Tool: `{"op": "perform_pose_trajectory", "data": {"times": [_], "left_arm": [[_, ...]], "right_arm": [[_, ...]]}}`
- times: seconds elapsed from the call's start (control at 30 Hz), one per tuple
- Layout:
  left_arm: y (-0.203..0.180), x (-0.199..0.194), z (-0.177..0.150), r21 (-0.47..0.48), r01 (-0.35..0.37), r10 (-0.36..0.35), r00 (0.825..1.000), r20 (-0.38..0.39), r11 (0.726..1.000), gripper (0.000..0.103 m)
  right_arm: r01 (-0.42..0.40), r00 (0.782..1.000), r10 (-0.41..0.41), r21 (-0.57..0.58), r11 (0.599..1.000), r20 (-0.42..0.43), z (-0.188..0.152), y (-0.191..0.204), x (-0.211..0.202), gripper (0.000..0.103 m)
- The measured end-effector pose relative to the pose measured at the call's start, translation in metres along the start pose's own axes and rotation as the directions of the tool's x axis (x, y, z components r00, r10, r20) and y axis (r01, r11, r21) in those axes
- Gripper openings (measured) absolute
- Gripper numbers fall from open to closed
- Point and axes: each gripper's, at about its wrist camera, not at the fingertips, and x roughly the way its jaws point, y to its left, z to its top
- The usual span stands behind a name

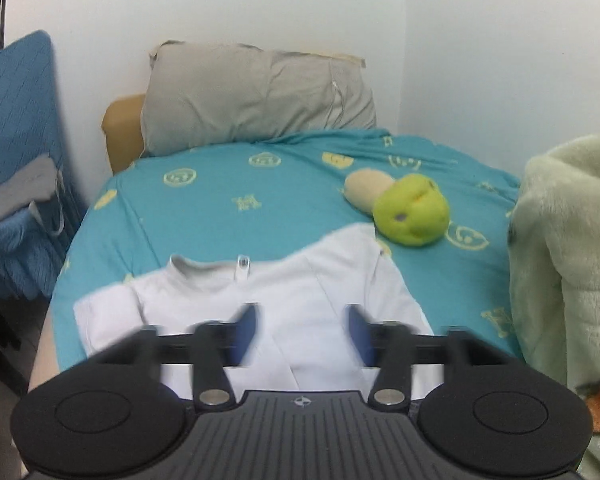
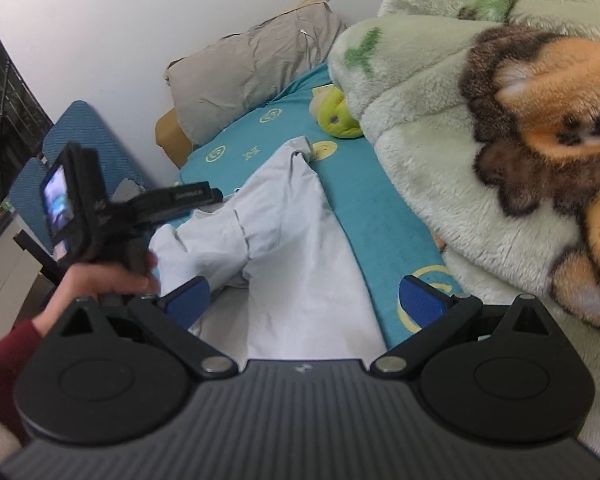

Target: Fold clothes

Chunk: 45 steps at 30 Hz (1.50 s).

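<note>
A white T-shirt (image 1: 296,300) lies on the teal bedsheet (image 1: 228,208), collar toward the pillow, its right side folded over the middle. My left gripper (image 1: 302,332) hovers open over the shirt's chest, holding nothing. In the right wrist view the shirt (image 2: 292,248) lies rumpled with a fold running along it. My right gripper (image 2: 304,300) is open above its near end, empty. The left gripper (image 2: 148,204) shows there at the left, held in a hand over the shirt's left side.
A grey pillow (image 1: 256,96) leans at the bed's head. A green plush toy (image 1: 410,210) lies right of the shirt. A fluffy pale green blanket (image 2: 480,140) is piled on the right. A blue-covered chair (image 1: 16,152) stands left of the bed.
</note>
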Motion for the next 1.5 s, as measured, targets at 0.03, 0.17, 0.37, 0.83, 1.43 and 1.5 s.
{"op": "perform_pose_trajectory", "data": {"times": [0.03, 0.17, 0.37, 0.83, 1.43, 1.5], "left_arm": [[0.005, -0.007, -0.008, -0.001, 0.017, -0.017, 1.0, 0.005, 1.0, 0.059], [0.058, -0.049, -0.046, -0.085, -0.007, 0.011, 0.999, 0.044, 0.996, 0.063], [0.169, -0.079, -0.111, -0.287, -0.228, 0.218, 0.974, -0.065, 0.93, 0.057], [0.185, -0.052, -0.152, -0.351, -0.082, 0.045, 0.993, -0.11, 0.933, 0.041], [0.264, -0.063, -0.157, -0.358, -0.537, 0.432, 0.837, -0.335, 0.764, 0.0], [0.268, -0.049, -0.166, -0.326, -0.578, 0.45, 0.803, -0.39, 0.749, 0.0]], "right_arm": [[0.001, 1.0, -0.001, 0.002, 1.0, -0.002, 0.0, -0.002, 0.002, 0.103], [-0.026, 1.0, 0.026, 0.026, 0.999, -0.009, 0.002, -0.004, 0.002, 0.103], [-0.03, 0.999, 0.03, 0.021, 0.999, -0.02, -0.003, 0.0, -0.001, 0.103], [0.02, 0.998, -0.023, -0.063, 0.998, -0.051, -0.011, 0.014, 0.013, 0.103], [0.018, 0.999, -0.022, -0.126, 0.992, -0.034, -0.013, 0.025, 0.01, 0.103], [0.016, 0.999, -0.021, -0.122, 0.992, -0.038, -0.012, 0.024, 0.012, 0.103]]}}
